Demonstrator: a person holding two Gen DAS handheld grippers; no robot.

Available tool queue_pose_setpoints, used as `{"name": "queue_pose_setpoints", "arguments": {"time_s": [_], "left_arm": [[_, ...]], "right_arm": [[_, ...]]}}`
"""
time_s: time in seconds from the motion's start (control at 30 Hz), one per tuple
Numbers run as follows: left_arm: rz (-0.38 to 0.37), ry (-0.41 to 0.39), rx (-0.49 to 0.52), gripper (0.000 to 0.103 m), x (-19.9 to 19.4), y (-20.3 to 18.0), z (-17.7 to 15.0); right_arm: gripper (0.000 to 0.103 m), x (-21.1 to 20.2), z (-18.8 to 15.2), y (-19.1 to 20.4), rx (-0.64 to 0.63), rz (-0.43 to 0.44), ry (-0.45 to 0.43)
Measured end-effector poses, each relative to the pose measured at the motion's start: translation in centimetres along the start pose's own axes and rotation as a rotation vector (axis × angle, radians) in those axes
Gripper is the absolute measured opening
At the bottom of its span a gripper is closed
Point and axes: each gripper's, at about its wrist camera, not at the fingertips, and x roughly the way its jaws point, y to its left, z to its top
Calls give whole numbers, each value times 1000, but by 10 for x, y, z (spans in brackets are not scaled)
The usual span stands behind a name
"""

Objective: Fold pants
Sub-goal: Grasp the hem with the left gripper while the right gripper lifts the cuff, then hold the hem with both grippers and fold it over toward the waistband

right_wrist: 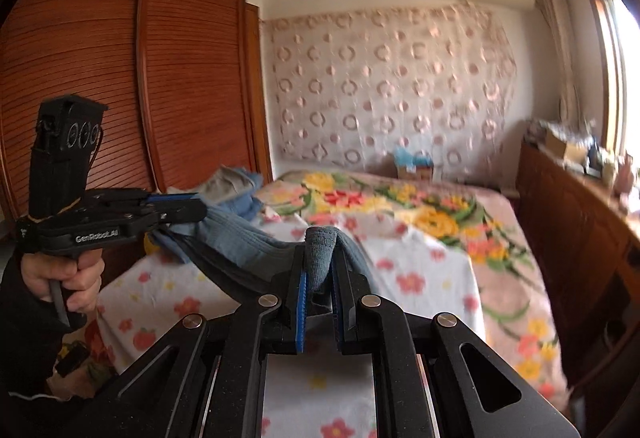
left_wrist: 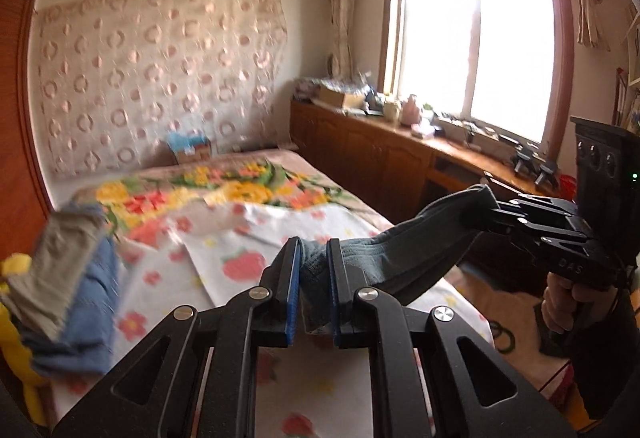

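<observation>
Grey-blue ribbed pants (left_wrist: 384, 258) hang stretched in the air between my two grippers, above the bed. My left gripper (left_wrist: 314, 270) is shut on one end of the pants. My right gripper (right_wrist: 320, 270) is shut on the other end, which bunches up between its blue pads; the pants (right_wrist: 248, 242) sag toward the left gripper (right_wrist: 188, 212). In the left wrist view the right gripper (left_wrist: 496, 212) shows at the right, held by a hand. The lower part of the pants is hidden behind the grippers.
The bed (left_wrist: 240, 250) has a floral blanket and a white flowered sheet. A pile of folded blue and grey clothes (left_wrist: 72, 286) lies on its left side. A wooden wardrobe (right_wrist: 120, 78) stands at the left, a low wooden cabinet (left_wrist: 380, 158) under the window at the right.
</observation>
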Motion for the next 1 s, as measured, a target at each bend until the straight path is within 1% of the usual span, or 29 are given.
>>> {"name": "queue_pose_setpoints", "arguments": {"time_s": [0.1,0.13,0.2,0.27,0.3,0.37,0.43,0.53,0.6,0.67,0.8,0.87,1.0], "left_arm": [[29,-16,5,13,4,14,17],[50,-22,3,13,8,22,25],[82,-31,3,13,16,33,35],[118,-39,-5,13,28,49,47],[147,-38,-1,13,36,57,55],[193,-33,1,13,47,70,68],[209,-37,-18,13,53,83,82],[212,-61,-25,13,45,86,88],[208,-64,-13,13,36,83,78],[207,-42,10,13,33,79,60],[157,36,-14,13,34,78,14],[141,87,-25,13,37,78,-17],[129,146,-23,13,37,65,-56]], "right_arm": [[10,13,20,5,-41,8,-12],[10,22,29,4,-47,7,-11],[10,44,40,-4,-44,10,0],[10,71,55,-11,-66,-17,3],[10,83,62,-16,-67,-31,8],[10,106,74,-19,-56,-28,17],[10,122,89,-16,-63,-28,2],[10,132,94,-6,-78,-40,-8],[10,132,88,0,-79,-36,-11],[10,128,67,0,-70,-18,10],[10,138,27,-8,-42,17,87],[10,141,3,-4,-37,32,121],[10,144,-37,11,-45,62,184]]}}
